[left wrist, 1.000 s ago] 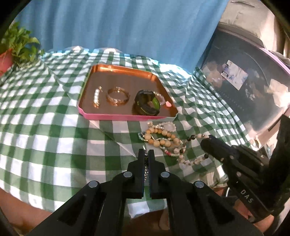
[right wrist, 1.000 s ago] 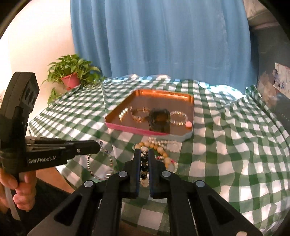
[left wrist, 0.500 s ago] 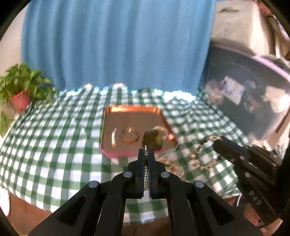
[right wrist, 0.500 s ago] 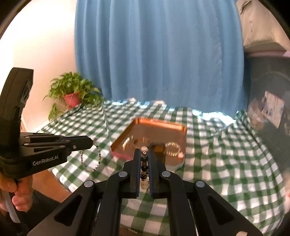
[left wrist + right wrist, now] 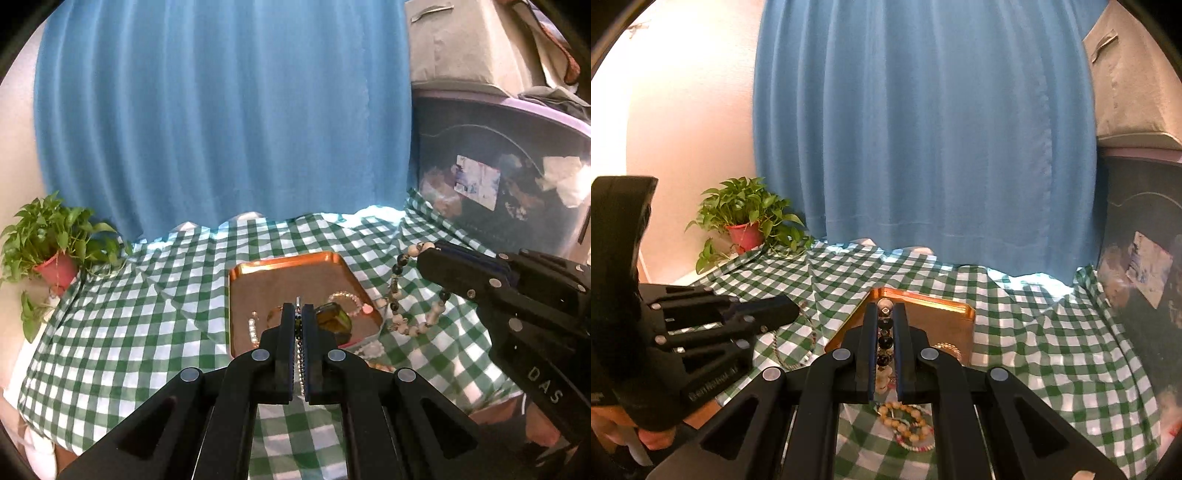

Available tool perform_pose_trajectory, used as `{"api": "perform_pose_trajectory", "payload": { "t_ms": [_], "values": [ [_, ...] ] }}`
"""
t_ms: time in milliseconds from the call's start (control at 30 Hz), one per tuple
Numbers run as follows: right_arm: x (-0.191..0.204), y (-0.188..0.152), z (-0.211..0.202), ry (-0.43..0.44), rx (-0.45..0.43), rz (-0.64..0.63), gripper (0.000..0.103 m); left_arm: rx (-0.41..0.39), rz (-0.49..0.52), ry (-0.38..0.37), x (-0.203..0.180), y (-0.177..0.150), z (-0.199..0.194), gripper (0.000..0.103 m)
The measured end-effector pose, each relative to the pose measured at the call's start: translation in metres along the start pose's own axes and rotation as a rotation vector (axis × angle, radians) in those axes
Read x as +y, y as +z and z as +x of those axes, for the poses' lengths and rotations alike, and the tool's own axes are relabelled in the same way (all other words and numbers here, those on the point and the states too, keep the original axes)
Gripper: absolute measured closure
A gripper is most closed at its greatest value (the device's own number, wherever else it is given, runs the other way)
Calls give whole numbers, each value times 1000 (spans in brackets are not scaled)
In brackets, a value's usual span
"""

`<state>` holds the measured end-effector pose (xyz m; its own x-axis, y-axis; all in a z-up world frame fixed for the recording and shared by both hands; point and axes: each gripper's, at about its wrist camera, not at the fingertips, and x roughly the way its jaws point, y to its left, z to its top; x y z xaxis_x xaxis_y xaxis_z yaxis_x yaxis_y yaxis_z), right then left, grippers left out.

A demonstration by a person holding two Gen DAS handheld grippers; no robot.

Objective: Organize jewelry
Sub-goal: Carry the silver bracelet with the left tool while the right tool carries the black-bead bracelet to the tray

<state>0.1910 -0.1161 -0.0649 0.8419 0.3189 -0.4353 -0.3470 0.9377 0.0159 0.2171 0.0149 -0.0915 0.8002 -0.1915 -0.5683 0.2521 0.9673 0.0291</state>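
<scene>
The left claw [image 5: 299,314] is raised above the worktop [image 5: 122,325] with its jaws pressed onto a thin silver bead chain [image 5: 300,363], which runs down the narrow gap between them; in the right wrist view that chain [image 5: 798,347] hangs in a loop below the claw's tip, clear of the green checked cloth [image 5: 1034,354]; the right claw [image 5: 885,314] is likewise lifted, pinching a bracelet of black and pale beads [image 5: 884,341] strung in a column between its jaws; from the left wrist camera the same bracelet [image 5: 410,295] dangles as an open loop off the claw's tip, just right of the copper tray [image 5: 280,269]; the tray (pink along its outer edge) holds a short pearl strand [image 5: 252,330], a gold bangle [image 5: 275,315], a dark green block-like piece [image 5: 334,321] and a pale beaded bracelet with a pink charm [image 5: 354,301]; on the cloth near the tray's front edge lies a heap of wooden-bead bracelets [image 5: 905,424], one strand multicoloured; a potted plant [image 5: 48,251] stands at the worktop's far left corner, before a blue curtain [image 5: 221,110].
</scene>
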Motion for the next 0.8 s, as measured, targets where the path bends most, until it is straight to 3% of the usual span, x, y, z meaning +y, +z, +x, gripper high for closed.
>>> {"api": "perform_pose_trajectory", "payload": {
  "t_ms": [800],
  "values": [
    [-25,-9,106,23,44,24,97,19,-27,-42,19,21,110,100]
  ]
}}
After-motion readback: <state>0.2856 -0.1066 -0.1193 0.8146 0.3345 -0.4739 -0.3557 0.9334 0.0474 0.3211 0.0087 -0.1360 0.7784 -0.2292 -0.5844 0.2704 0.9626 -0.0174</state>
